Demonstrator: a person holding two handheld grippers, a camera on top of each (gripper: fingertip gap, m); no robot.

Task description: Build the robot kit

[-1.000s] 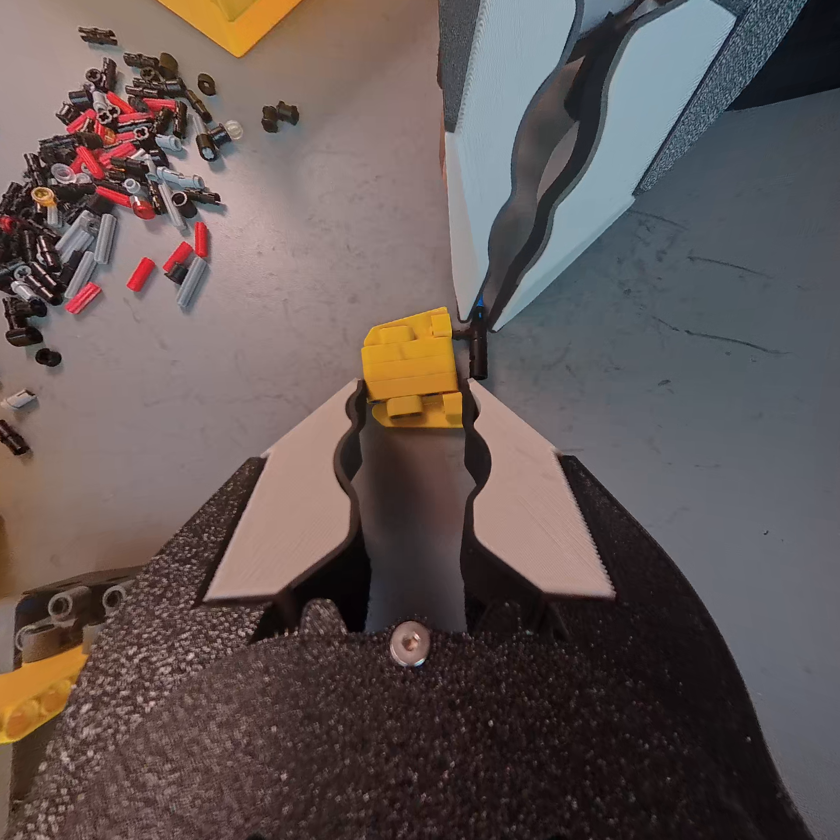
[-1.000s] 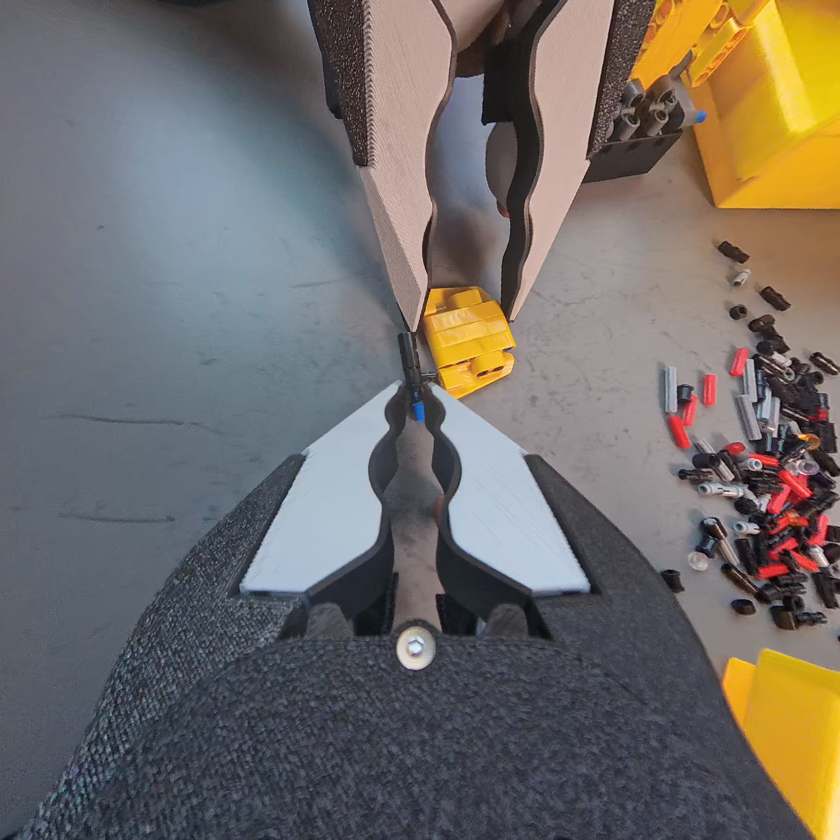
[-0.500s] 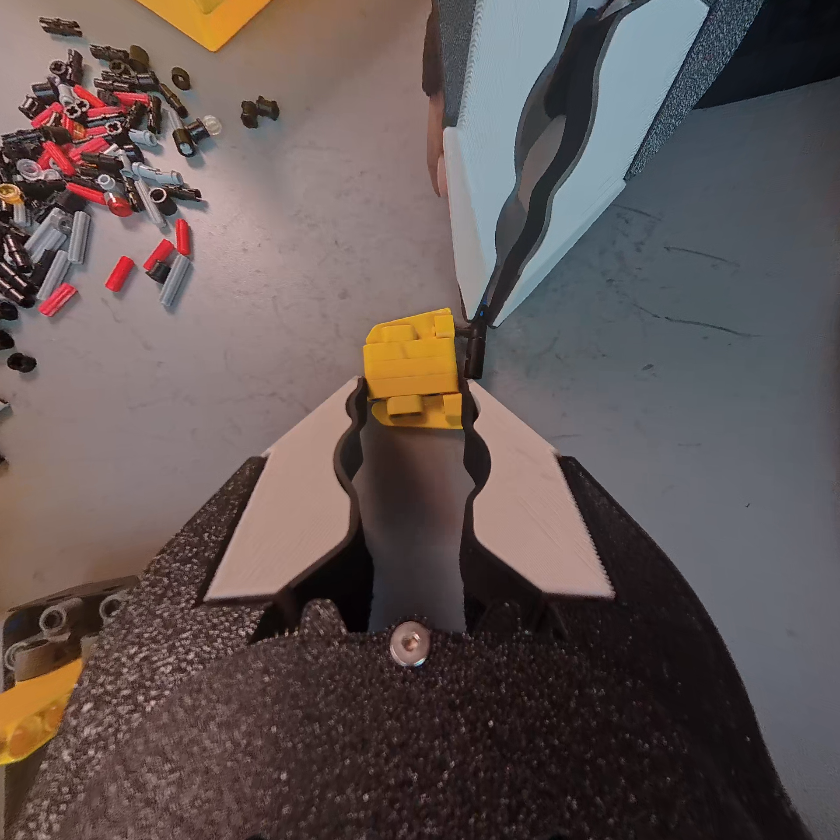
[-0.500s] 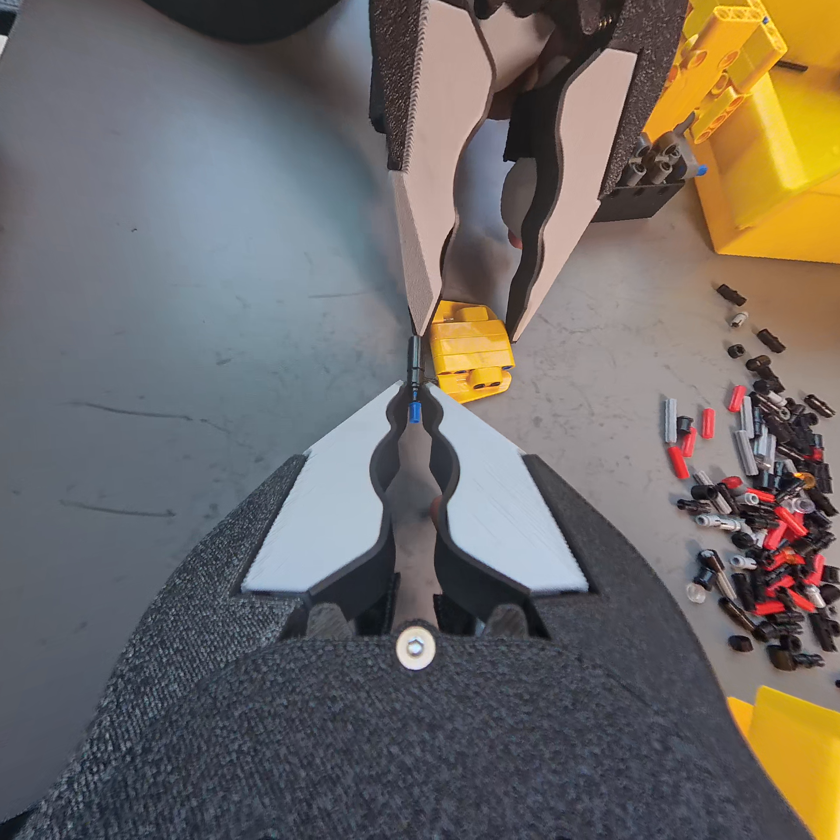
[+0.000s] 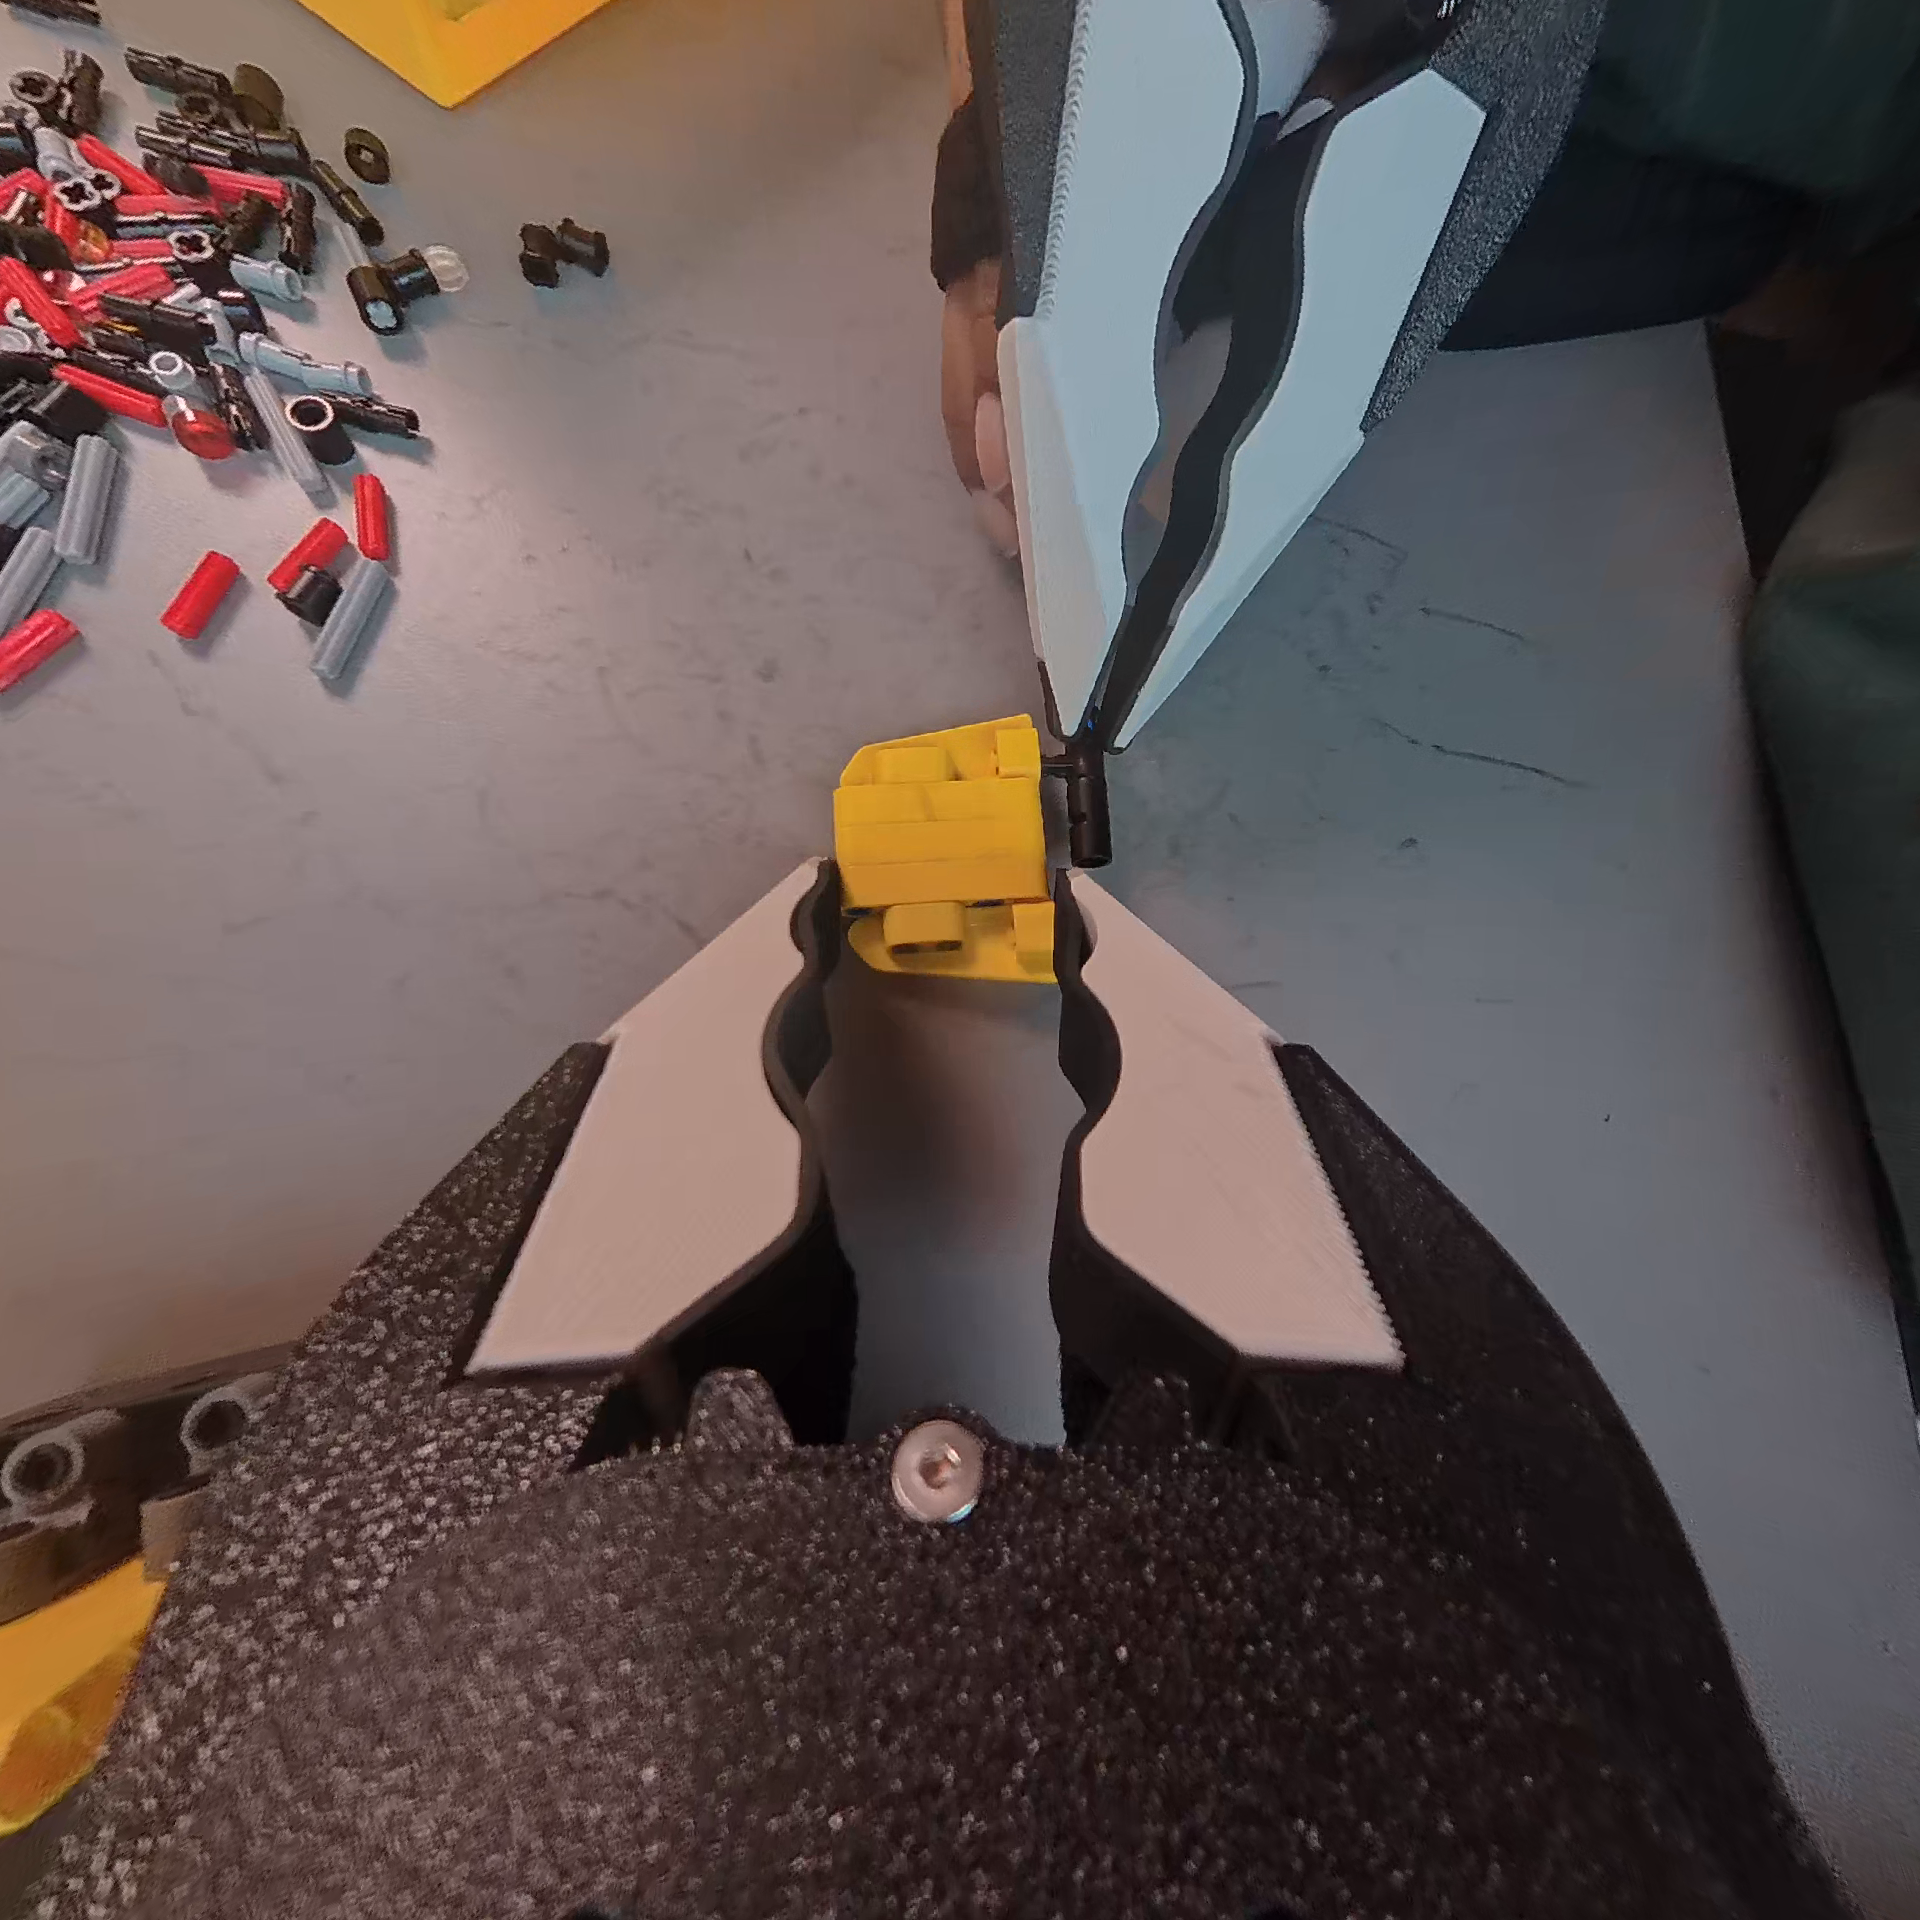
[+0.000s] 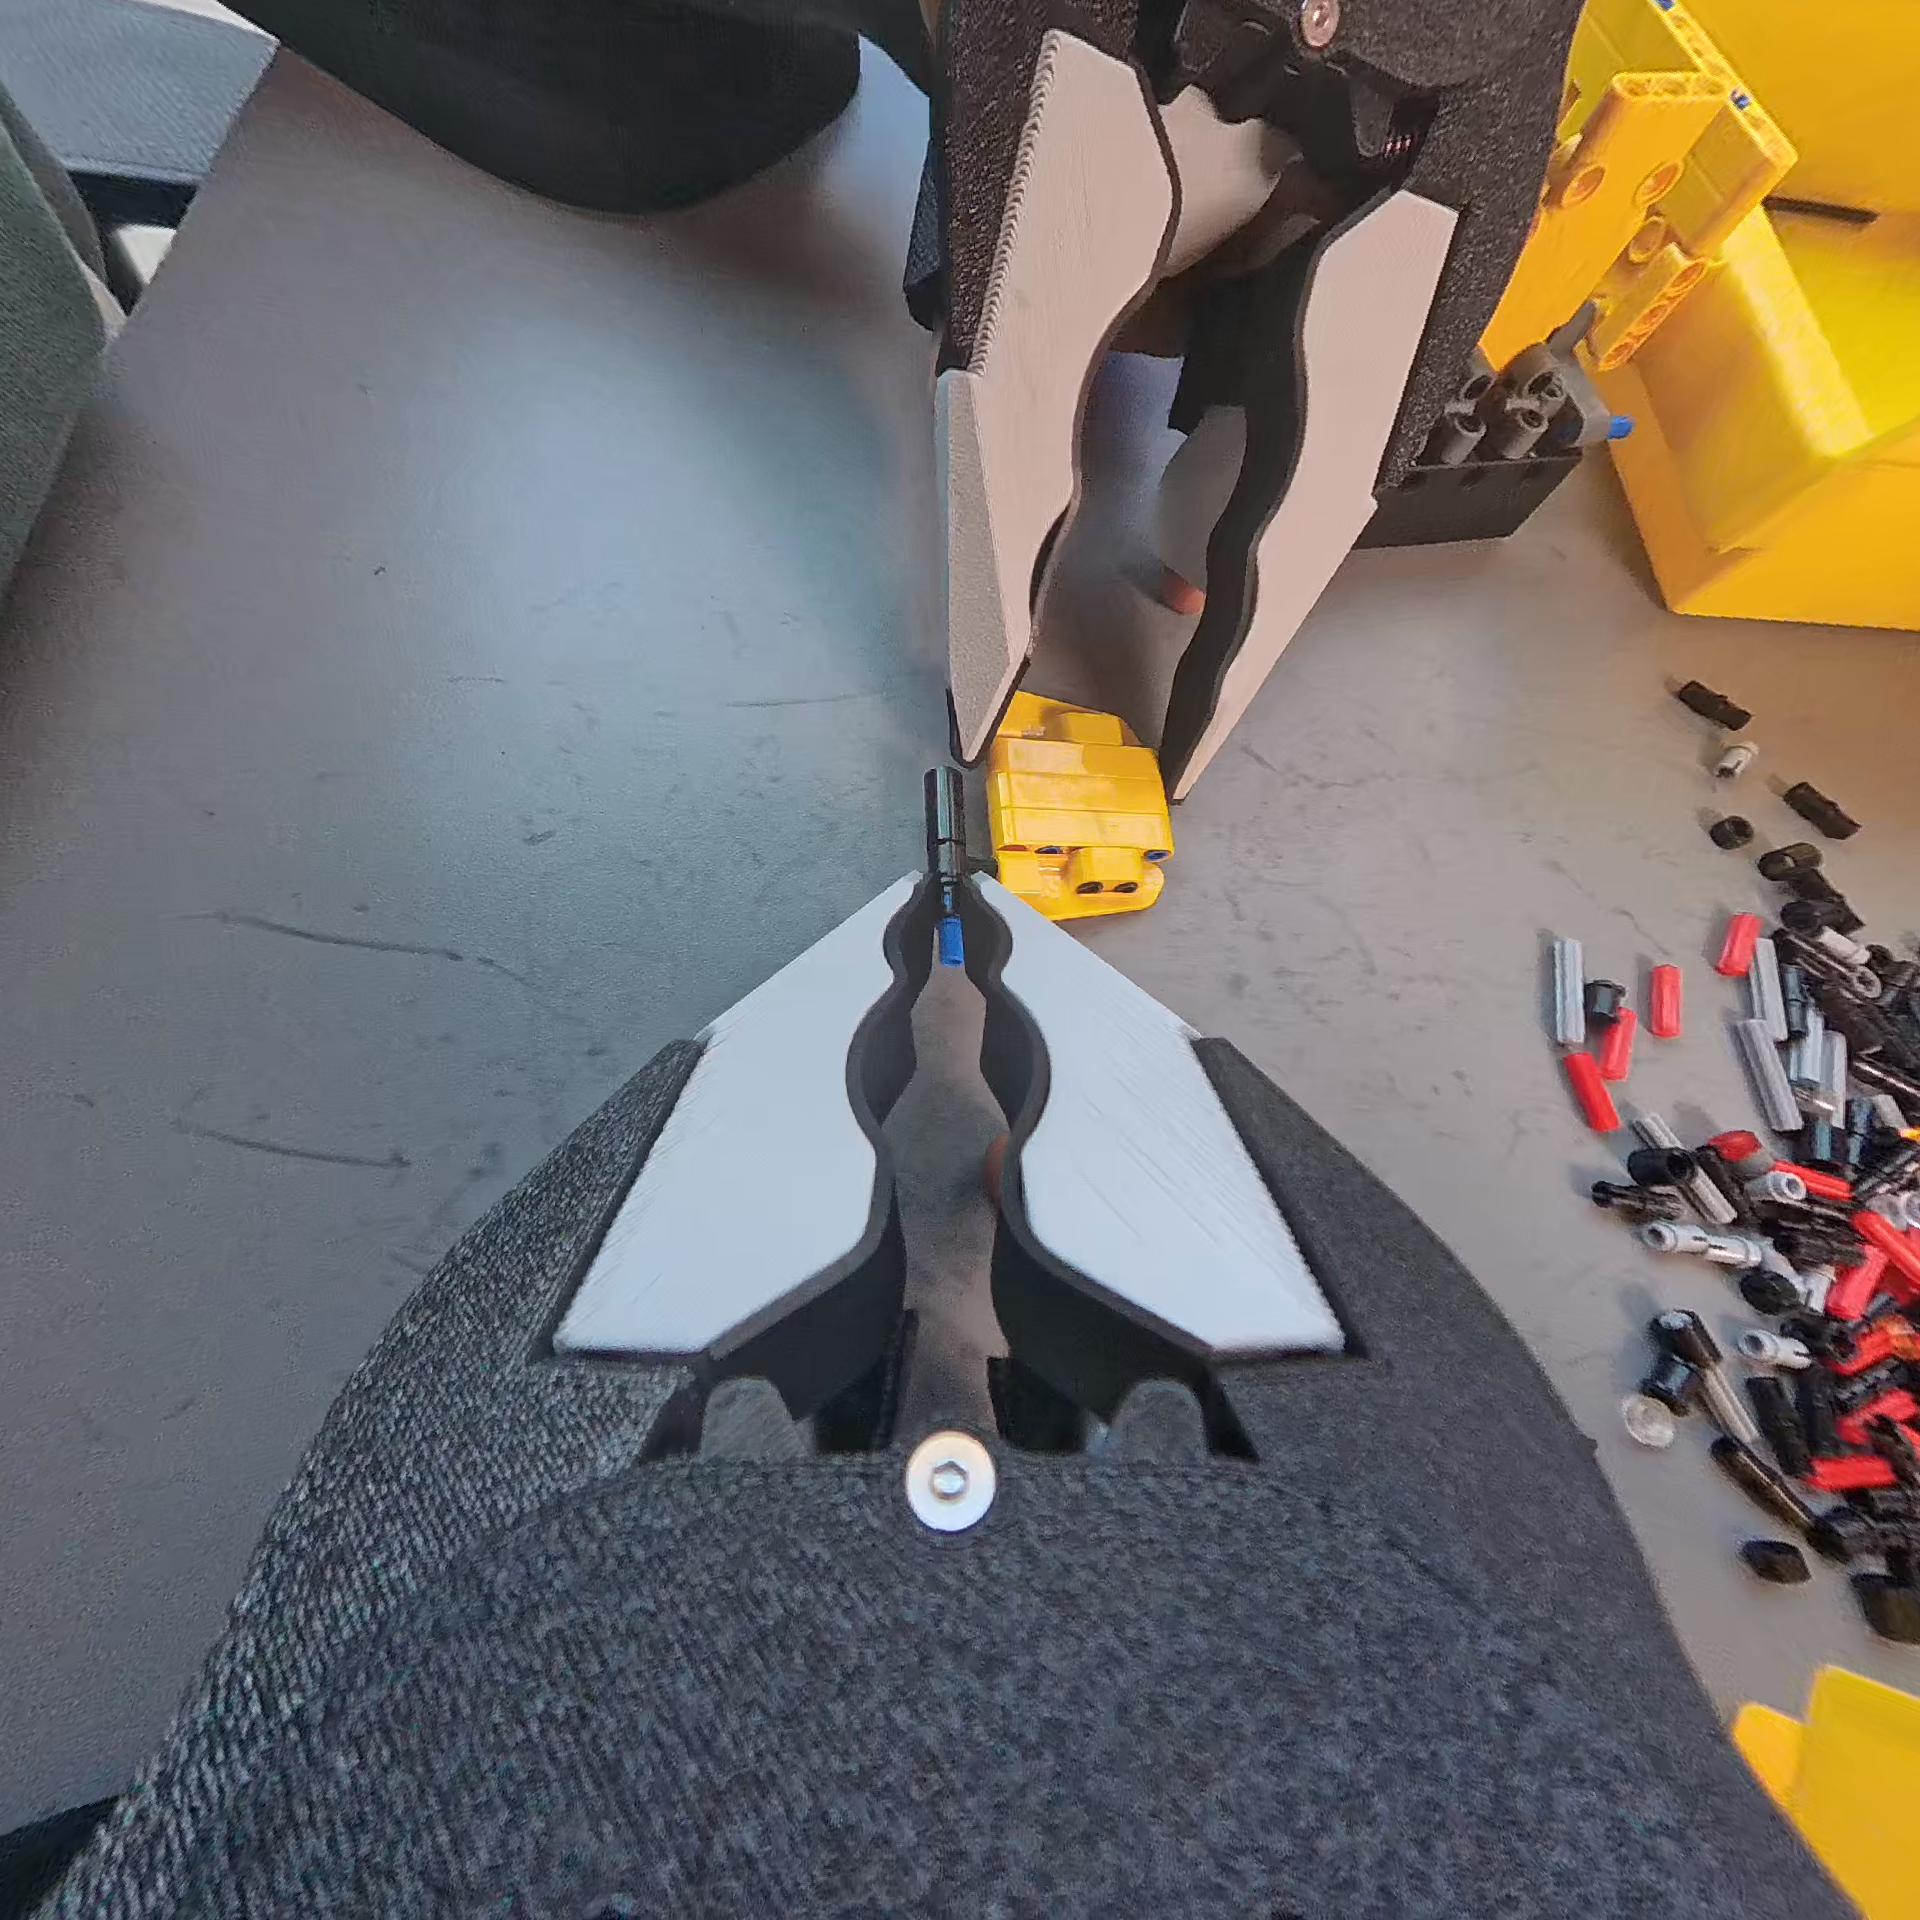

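The right gripper [image 6: 948,891] is pressed together on a thin black pin with a blue end [image 6: 947,844], its tip beside the yellow brick block [image 6: 1075,810]. The left gripper [image 5: 943,883] pinches this block by its two sides, near the middle of the grey table [image 5: 520,790]. The block looks light, stiff and smooth, so flat sides seem the best hold; the pin is tiny and may slip. Farther lies a pile of small red, black and grey pieces [image 6: 1808,1195], then yellow bins [image 6: 1787,416].
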